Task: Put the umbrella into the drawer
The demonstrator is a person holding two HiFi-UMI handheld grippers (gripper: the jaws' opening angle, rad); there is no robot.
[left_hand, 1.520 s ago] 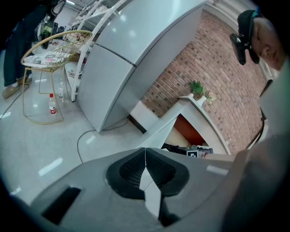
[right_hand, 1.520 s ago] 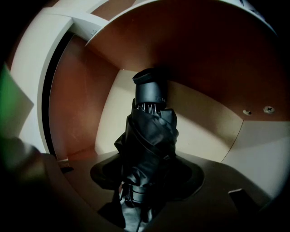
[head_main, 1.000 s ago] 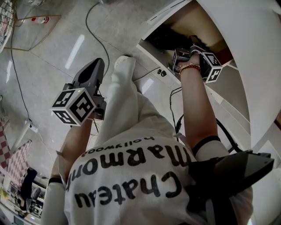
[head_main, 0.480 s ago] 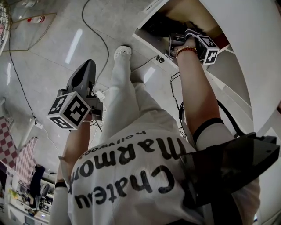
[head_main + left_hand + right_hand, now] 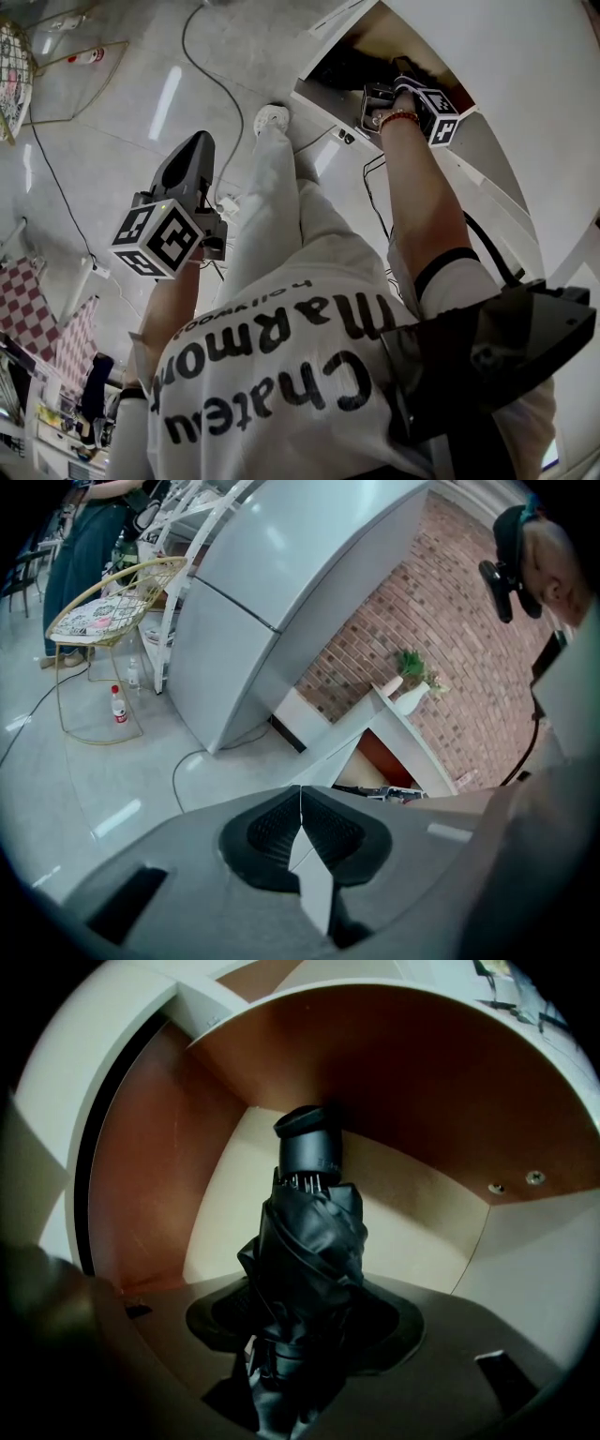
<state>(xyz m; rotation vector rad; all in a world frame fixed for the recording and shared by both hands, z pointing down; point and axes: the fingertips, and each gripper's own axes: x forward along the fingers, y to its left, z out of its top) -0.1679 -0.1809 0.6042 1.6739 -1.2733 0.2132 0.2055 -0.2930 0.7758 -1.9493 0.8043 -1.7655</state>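
Floor (image 5: 112, 131): pale glossy tiles, with a dark cable (image 5: 202, 66) looped across them. White cabinet unit (image 5: 525, 112) stands at the right of the head view. Its drawer (image 5: 150, 1176) is pulled open, showing brown inner walls and a cream bottom.

Person in a white printed shirt (image 5: 281, 375) and pale trousers stands just beside the drawer front. The right arm reaches down into the drawer and the left arm is held out over bare floor, well apart from the cabinet.

Umbrella (image 5: 309, 1232): black, folded, fabric loosely bunched. It is inside the open drawer, pointing toward the back wall, with its black cylindrical end (image 5: 309, 1147) foremost. Whether that end touches the drawer bottom cannot be told.

Right tongs (image 5: 305, 1307): set wide and gripping the umbrella, whose folded body fills the gap between the two pads.

Left tongs (image 5: 300, 799): closed, pads meeting along one line, nothing between them. They are angled downward over the floor.

Minor items, left gripper view: brick wall (image 5: 441, 630), potted plant (image 5: 412, 667) on top of the white unit, gold wire side table (image 5: 103, 611), and a red-capped bottle (image 5: 118, 705) standing on the floor beside it.
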